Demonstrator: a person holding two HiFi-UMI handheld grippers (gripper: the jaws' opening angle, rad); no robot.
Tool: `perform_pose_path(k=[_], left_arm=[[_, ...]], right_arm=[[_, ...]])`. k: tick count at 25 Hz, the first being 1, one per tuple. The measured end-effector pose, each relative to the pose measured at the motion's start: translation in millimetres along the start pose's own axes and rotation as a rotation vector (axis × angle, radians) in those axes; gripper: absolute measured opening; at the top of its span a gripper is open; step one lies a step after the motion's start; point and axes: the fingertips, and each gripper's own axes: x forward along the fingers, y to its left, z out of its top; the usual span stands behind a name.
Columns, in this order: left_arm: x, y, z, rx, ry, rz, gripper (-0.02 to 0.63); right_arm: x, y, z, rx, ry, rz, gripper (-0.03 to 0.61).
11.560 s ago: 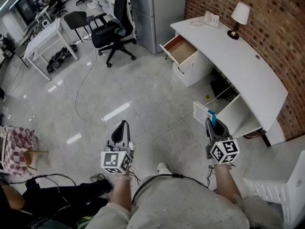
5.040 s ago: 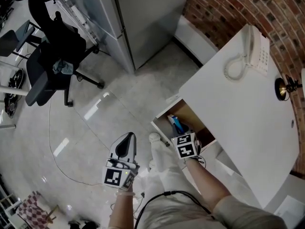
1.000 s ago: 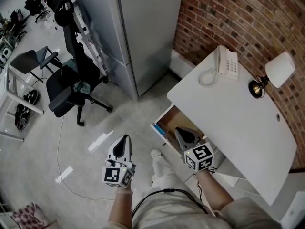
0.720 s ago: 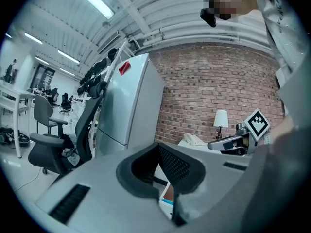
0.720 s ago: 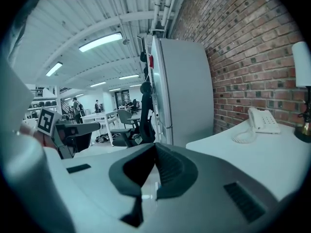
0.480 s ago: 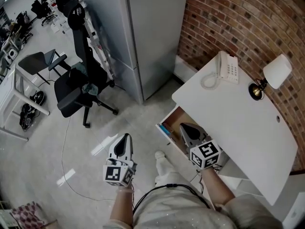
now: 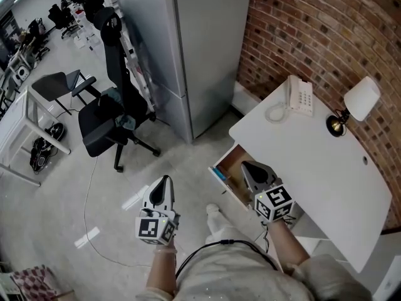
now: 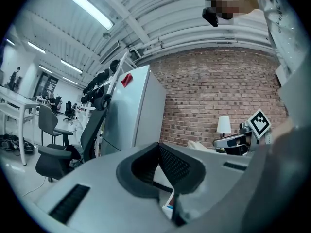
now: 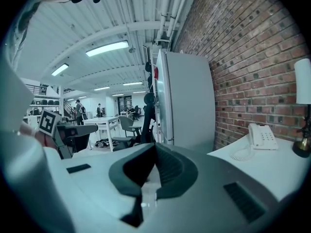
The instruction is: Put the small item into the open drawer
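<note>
The wooden drawer (image 7: 233, 165) stands pulled out of the white desk (image 7: 313, 168). A small blue-and-white item (image 7: 218, 175) lies inside it, at its front left edge. My right gripper (image 7: 249, 167) hovers over the drawer's right part with its jaws shut and nothing in them; in its own view the right gripper (image 9: 154, 147) points past the desk top into the room. My left gripper (image 7: 164, 182) hangs over the floor left of the drawer, also shut and empty. The left gripper (image 8: 158, 146) faces the brick wall, and the right gripper's marker cube (image 8: 259, 122) shows at the right.
A grey cabinet (image 7: 200, 42) stands behind the drawer against the brick wall (image 7: 313, 24). A phone (image 7: 301, 96) and a lamp (image 7: 358, 100) sit on the desk. A black office chair (image 7: 113, 115) and a floor cable (image 7: 100, 231) are at the left.
Five seconds ago the right gripper held the blue-and-white item down in the drawer; now it is empty and the item lies in the drawer. In the last second only the view shifted a little.
</note>
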Motion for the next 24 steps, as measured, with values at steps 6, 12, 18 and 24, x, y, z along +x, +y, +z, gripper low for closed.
perform_pose_path(k=[6,12,18,24], left_arm=[[-7.6,0.0,11.7,0.007,-0.014,0.009,0.005],[-14.7,1.8,19.7,0.015,-0.028,0.028,0.005],[-19.2,-2.0,24.7,0.02,-0.037,0.029,0.005],[-26.0,0.2,24.4,0.02,-0.039,0.035,0.005]], right_arm=[[-7.1,-0.5,10.2,0.004,-0.025,-0.002,0.006],[-15.9,0.0,15.4,0.002,-0.043,0.002,0.006],[-22.3,0.2,19.7,0.011,-0.06,0.007,0.006],[-23.5,8.3,21.6,0.011,-0.071,0.022,0.006]])
